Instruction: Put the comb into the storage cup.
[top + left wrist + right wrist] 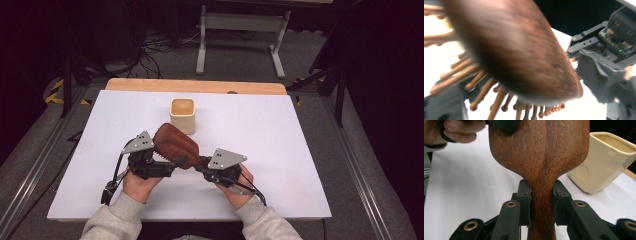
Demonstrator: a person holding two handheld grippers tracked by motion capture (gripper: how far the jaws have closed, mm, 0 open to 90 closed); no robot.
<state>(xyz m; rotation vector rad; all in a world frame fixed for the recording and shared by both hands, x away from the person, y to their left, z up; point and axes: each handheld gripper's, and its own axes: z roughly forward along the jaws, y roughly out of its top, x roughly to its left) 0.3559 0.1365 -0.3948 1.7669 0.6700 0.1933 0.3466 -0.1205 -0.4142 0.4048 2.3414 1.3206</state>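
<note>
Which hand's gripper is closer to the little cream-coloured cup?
Left. The left gripper sits just below the square cream ceramic cup, beside the brown wooden hairbrush head. The right gripper clamps the brush handle, farther toward the right.

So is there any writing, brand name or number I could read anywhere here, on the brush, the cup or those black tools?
None: no readable text in any view.
Wooden hairbrush: bare wood grain, no stamp seen.
Cream cup: plain, only shallow dents in its side.
Left gripper and right gripper: grey plates with holes, no lettering.
Circuit board on the far gripper: a green light, any print too blurred to read.
</note>
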